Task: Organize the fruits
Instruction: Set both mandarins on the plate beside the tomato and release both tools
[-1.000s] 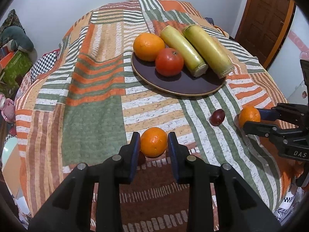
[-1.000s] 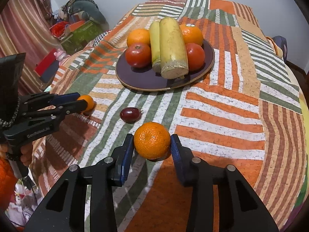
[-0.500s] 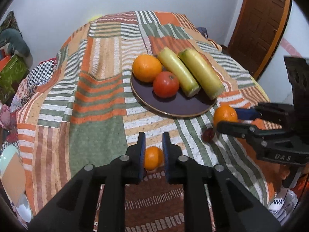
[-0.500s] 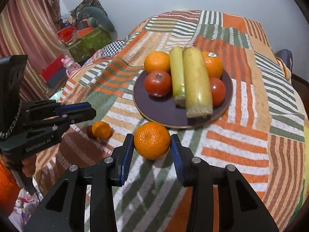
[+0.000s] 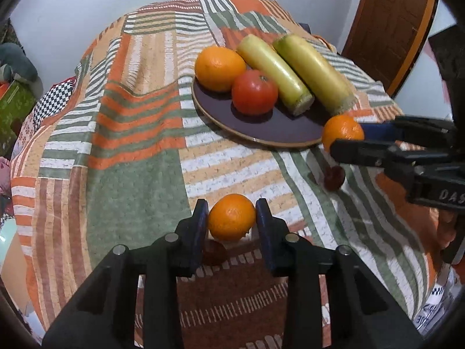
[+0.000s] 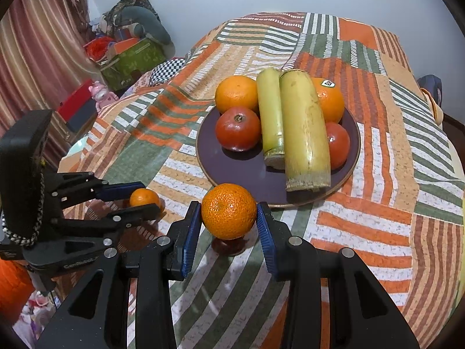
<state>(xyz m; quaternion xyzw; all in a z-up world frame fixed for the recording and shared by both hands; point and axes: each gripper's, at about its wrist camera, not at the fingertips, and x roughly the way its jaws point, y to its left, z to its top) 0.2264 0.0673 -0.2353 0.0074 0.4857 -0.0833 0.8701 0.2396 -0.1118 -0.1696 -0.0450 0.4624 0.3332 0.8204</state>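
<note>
Here, left gripper (image 5: 232,218) clamping small tangerine (image 5: 232,217), right gripper (image 6: 229,218) clamping larger tangerine (image 6: 229,210), stickered orange (image 6: 330,99) only in right view

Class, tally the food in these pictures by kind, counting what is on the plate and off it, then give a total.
Oranges: 4
Tomatoes: 2
Green stalks: 2
Dark red fruits: 2
Total: 10

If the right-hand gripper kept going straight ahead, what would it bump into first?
Probably the near rim of the dark plate, then the cut end of the thick cane stalk; the right gripper holds a tangerine, and depth is uncertain.
</note>
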